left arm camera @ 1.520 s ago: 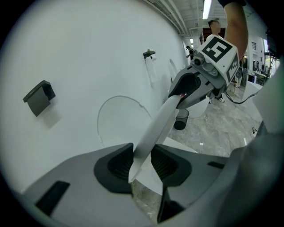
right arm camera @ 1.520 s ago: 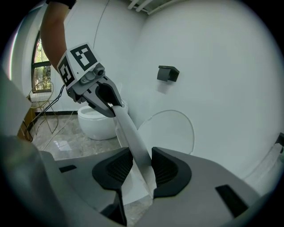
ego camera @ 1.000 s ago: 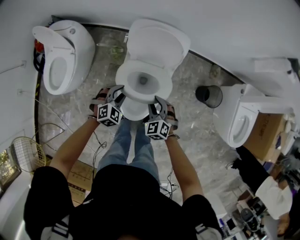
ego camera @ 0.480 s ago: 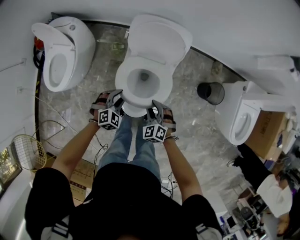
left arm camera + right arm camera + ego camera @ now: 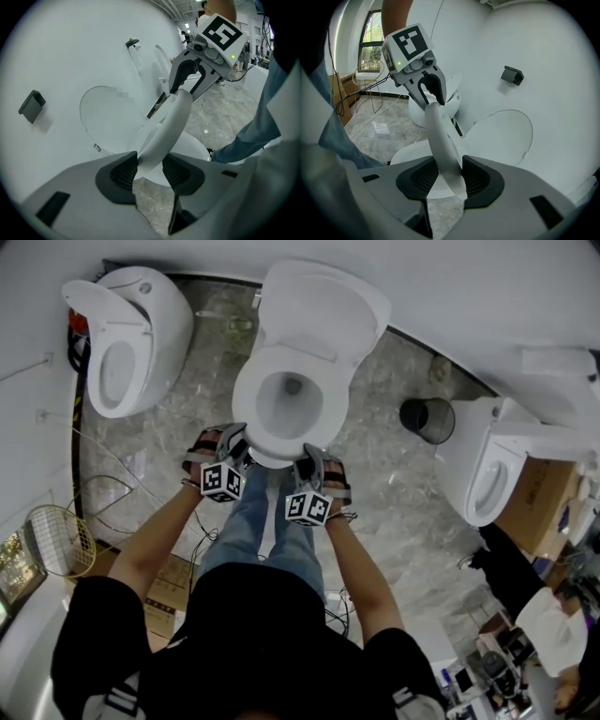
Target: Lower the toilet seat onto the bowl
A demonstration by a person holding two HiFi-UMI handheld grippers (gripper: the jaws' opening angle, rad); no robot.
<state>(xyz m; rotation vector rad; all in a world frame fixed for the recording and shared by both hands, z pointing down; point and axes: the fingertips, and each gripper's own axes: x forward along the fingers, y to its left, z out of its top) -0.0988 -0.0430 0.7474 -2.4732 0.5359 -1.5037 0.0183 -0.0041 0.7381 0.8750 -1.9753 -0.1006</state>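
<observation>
The white toilet seat (image 5: 247, 401) lies low over the bowl (image 5: 291, 401), and its lid (image 5: 323, 310) stands up against the wall. I cannot tell whether the seat rests on the rim. My left gripper (image 5: 236, 442) holds the seat's front edge on the left, and my right gripper (image 5: 314, 461) holds it on the right. In the left gripper view the seat rim (image 5: 171, 122) runs between the left gripper's (image 5: 150, 171) pads toward the right gripper (image 5: 187, 79). In the right gripper view the rim (image 5: 440, 136) sits between the right gripper's (image 5: 450, 176) pads, and the left gripper (image 5: 429, 91) grips it farther along.
Another toilet (image 5: 127, 334) stands at the left and a third (image 5: 487, 474) at the right. A black bin (image 5: 427, 420) sits on the marble floor between. Cables (image 5: 103, 493) trail at the left. A cardboard box (image 5: 539, 502) is at far right. My legs stand close in front of the bowl.
The seat's front edge and both grippers have sunk a little toward the bowl. Both grippers stay on the rim.
</observation>
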